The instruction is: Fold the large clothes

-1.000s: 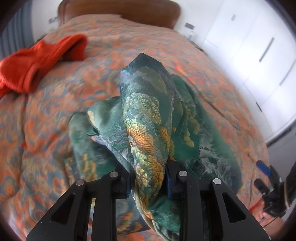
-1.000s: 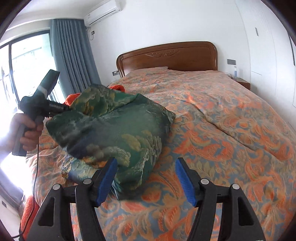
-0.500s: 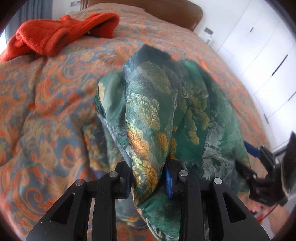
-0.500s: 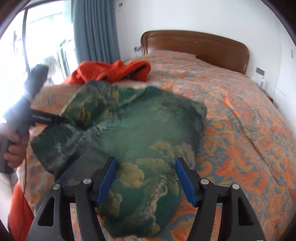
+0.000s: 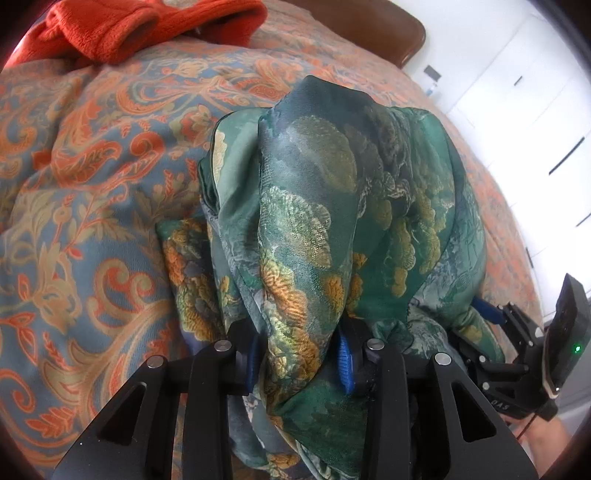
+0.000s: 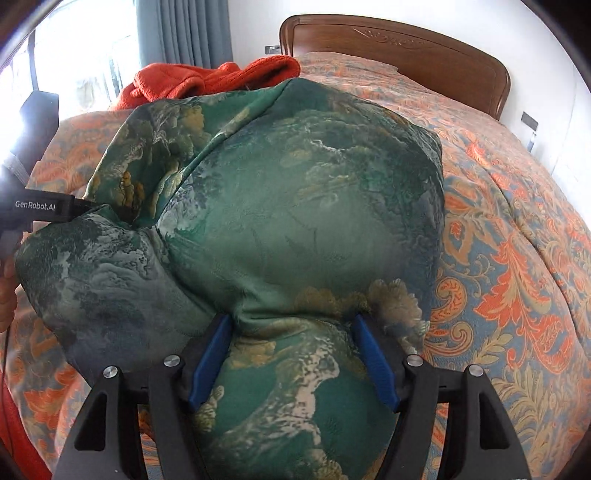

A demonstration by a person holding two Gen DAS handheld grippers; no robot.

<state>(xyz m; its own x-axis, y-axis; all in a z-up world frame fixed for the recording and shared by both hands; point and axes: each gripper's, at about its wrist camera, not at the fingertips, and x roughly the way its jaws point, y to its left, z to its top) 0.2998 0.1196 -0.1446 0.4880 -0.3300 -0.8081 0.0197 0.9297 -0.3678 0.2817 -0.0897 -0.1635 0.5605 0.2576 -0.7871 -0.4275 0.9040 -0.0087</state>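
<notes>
A green garment (image 5: 332,206) with gold cloud patterns lies bunched on the bed. A thick fold of it runs between the blue pads of my left gripper (image 5: 297,356); the jaws are opening, but the cloth still fills the gap and touches both pads. My right gripper (image 6: 291,363) stands wide with its jaws opening, pushed down over the garment (image 6: 288,206); cloth bulges between the fingers without being pinched. In the right wrist view the left gripper (image 6: 79,206) enters the cloth at the left. The right gripper (image 5: 491,314) shows at the right edge of the left wrist view.
The bed's orange and blue paisley quilt (image 6: 509,240) spreads around the garment. An orange knitted garment (image 5: 122,26) lies near the head end, left. A wooden headboard (image 6: 424,48), blue curtains (image 6: 184,33) and white wardrobe doors (image 5: 535,103) surround the bed.
Both grippers sank toward the bed. The right gripper went from beside the garment to straddling it. The gap between the left gripper's pads widened slightly around the fold.
</notes>
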